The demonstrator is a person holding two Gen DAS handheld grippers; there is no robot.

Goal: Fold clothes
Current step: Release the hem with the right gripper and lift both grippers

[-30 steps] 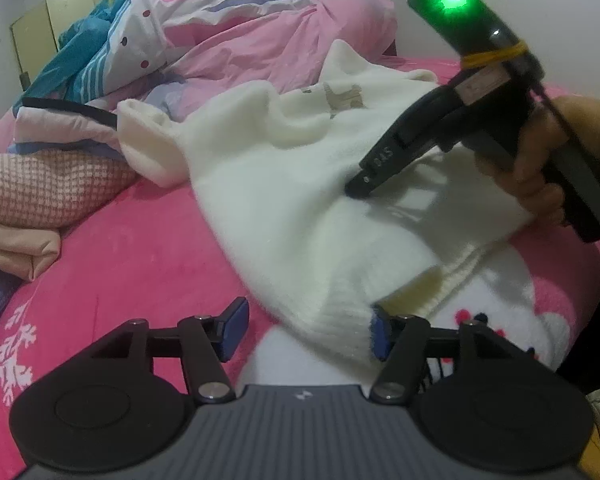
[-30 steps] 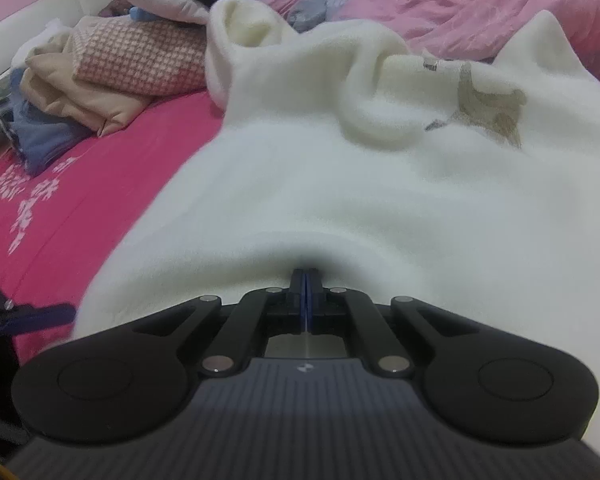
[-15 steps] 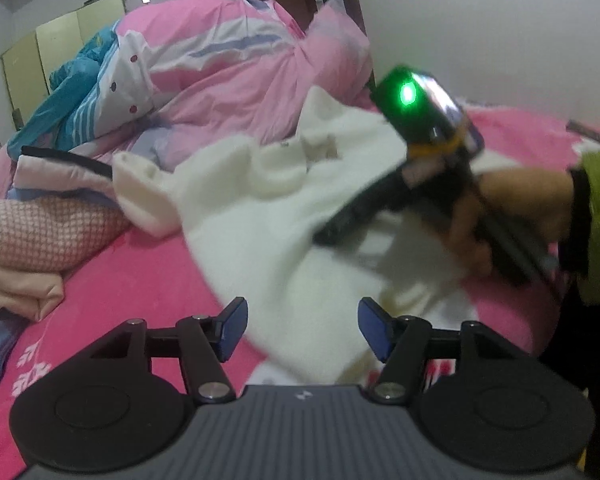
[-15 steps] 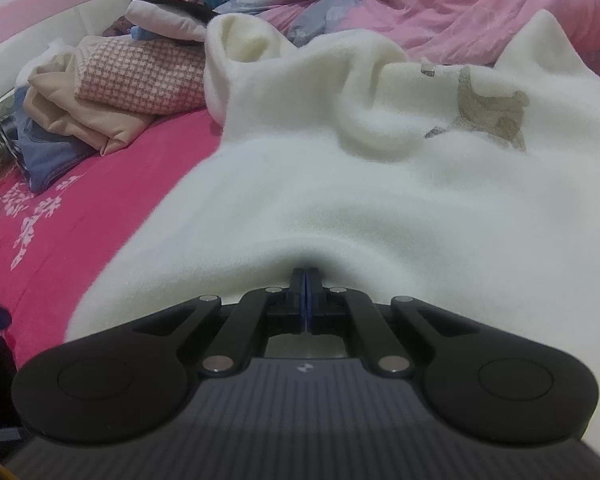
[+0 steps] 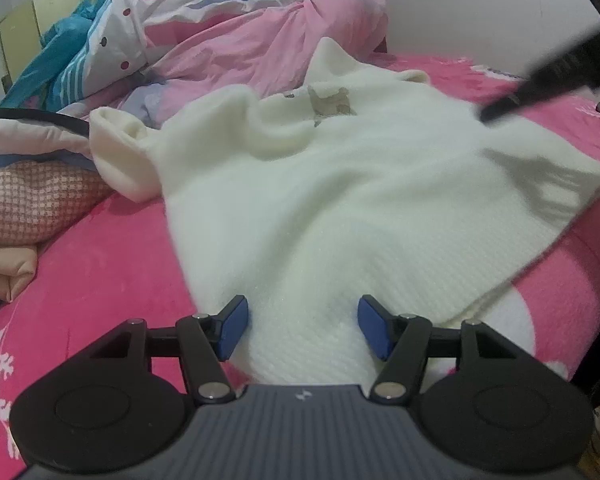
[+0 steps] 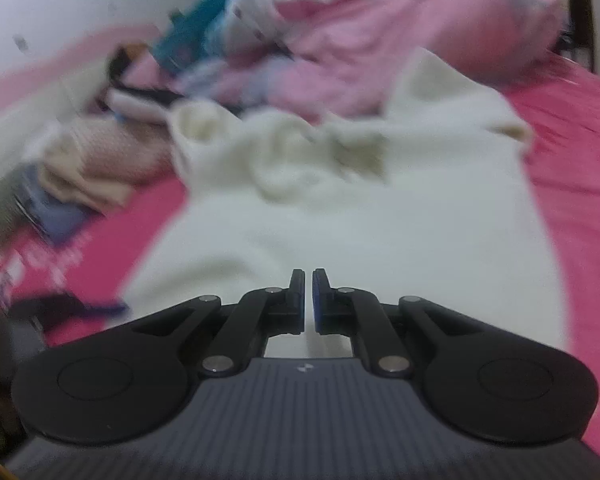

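- No words or numbers can be read here.
- The white sweater (image 5: 364,200) has a brown patch (image 5: 332,102) near its collar, too blurry to read.
- Each gripper body bears a tiny pale mark, not letters.

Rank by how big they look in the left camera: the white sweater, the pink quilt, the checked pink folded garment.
1. white sweater, though it lies nearest the camera
2. pink quilt
3. checked pink garment, partly cut off by the frame
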